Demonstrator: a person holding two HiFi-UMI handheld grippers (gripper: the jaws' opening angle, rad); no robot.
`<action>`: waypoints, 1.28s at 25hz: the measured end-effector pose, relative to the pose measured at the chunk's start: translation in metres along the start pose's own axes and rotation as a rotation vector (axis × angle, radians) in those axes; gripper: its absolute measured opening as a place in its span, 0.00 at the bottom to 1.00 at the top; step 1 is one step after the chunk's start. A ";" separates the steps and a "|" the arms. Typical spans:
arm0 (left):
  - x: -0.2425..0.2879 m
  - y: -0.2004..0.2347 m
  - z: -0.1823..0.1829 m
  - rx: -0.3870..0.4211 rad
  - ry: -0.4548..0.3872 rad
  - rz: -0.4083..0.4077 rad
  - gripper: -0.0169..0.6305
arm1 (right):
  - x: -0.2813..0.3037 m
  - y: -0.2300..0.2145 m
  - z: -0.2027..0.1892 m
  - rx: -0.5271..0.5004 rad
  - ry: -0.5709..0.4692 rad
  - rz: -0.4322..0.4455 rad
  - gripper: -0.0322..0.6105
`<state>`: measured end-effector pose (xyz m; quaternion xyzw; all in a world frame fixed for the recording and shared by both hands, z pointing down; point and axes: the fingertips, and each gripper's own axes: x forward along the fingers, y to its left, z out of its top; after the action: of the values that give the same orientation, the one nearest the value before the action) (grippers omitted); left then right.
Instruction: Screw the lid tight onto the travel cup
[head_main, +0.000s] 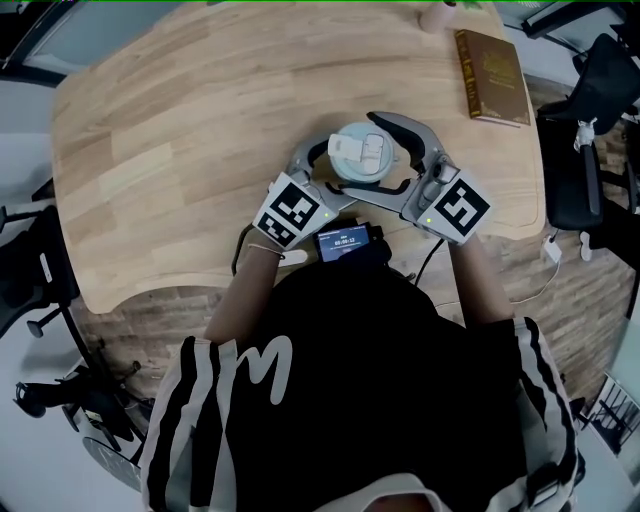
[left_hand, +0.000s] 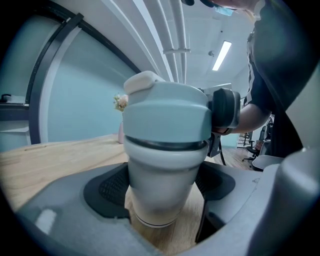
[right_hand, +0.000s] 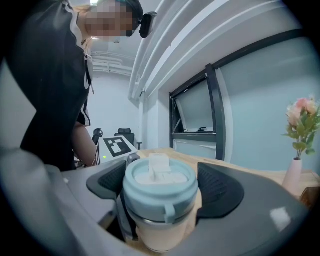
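- The travel cup (left_hand: 162, 170) stands upright on the wooden table (head_main: 180, 130), near its front edge, with the pale blue lid (head_main: 365, 153) on top.
- The left gripper (left_hand: 161, 187) has its fingers clamped on the cup's white body, below the lid.
- The right gripper (right_hand: 162, 186) has its fingers spread wide, pressing either side of the lid.
- A brown book (head_main: 491, 76) lies well apart, far right.

An office: a broad, rounded wooden worktop (head_main: 180, 150) stands on wood-pattern flooring, with a black office chair (head_main: 590, 150) at its 3 o'clock and a book (head_main: 492, 76) at 1 o'clock. Frosted glass partitions (right_hand: 260, 110) in black frames, a ceiling strip light (left_hand: 221, 55) and a vase of flowers (right_hand: 299, 145) surround it.
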<state>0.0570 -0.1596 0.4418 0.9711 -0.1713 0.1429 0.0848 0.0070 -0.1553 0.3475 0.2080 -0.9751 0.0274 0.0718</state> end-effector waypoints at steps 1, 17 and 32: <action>0.000 0.000 0.000 0.000 0.000 0.002 0.67 | 0.000 0.000 -0.001 0.001 0.001 -0.007 0.74; -0.001 0.000 0.000 0.007 -0.002 0.011 0.67 | 0.000 -0.003 -0.004 -0.012 0.036 -0.172 0.74; 0.000 0.000 -0.001 0.013 0.006 0.026 0.67 | -0.001 -0.009 -0.006 0.065 0.057 -0.338 0.74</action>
<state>0.0565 -0.1589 0.4425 0.9689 -0.1828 0.1480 0.0770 0.0122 -0.1628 0.3538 0.3702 -0.9225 0.0522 0.0960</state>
